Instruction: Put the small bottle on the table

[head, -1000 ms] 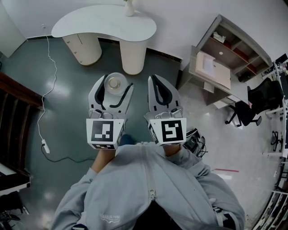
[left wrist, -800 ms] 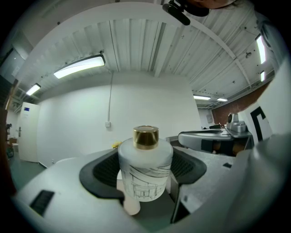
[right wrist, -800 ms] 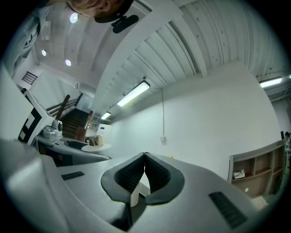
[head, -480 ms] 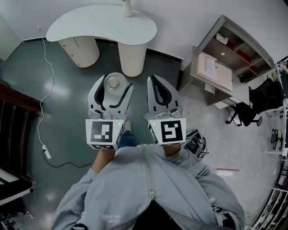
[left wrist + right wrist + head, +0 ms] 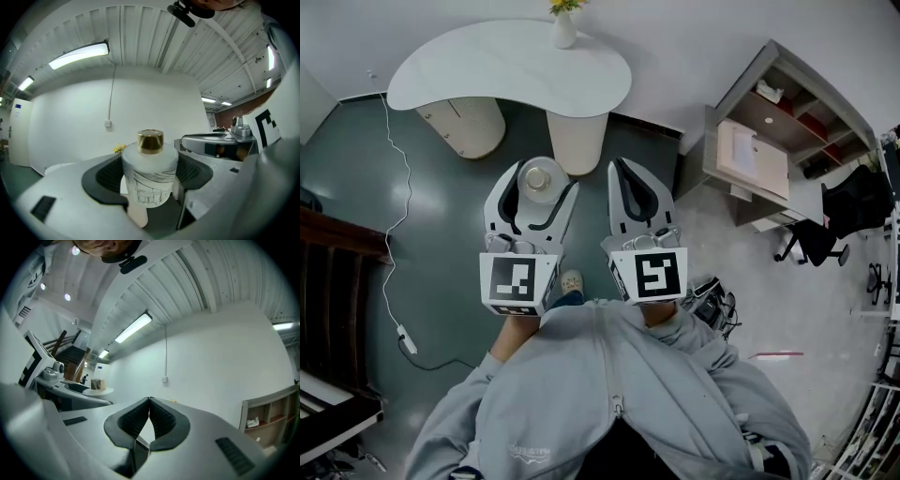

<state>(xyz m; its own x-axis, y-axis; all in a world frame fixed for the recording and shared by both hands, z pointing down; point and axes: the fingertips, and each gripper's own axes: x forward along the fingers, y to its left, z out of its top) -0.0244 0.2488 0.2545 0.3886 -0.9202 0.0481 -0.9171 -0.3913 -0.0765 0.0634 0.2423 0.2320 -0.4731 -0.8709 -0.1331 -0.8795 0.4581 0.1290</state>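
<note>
From the head, looking down: left gripper [image 5: 540, 184] out in front of a grey sweatshirt [image 5: 609, 394], clamped on the small bottle [image 5: 536, 175], upright, seen cap-first from above. Held over dark floor [image 5: 441, 234], near the white table [image 5: 487, 61] but not on it. At the table's far edge, a vase [image 5: 564, 31] with yellow flowers. Just beside the left one, the right gripper [image 5: 620, 166], tips together, holding nothing. Off to the right, a wooden shelf unit [image 5: 769, 122].

Along the left gripper: dark pads [image 5: 105, 176] pressed against either side of the frosted white body, gold cap [image 5: 150, 141] on top, a line drawing of a building round the lower part. Behind, a plain white wall.

Along the right gripper: ribbed pads [image 5: 161, 420] meeting at the tips, only a narrow slit lower down, nothing in it. Far left, the bottle again, small in the other gripper
</note>
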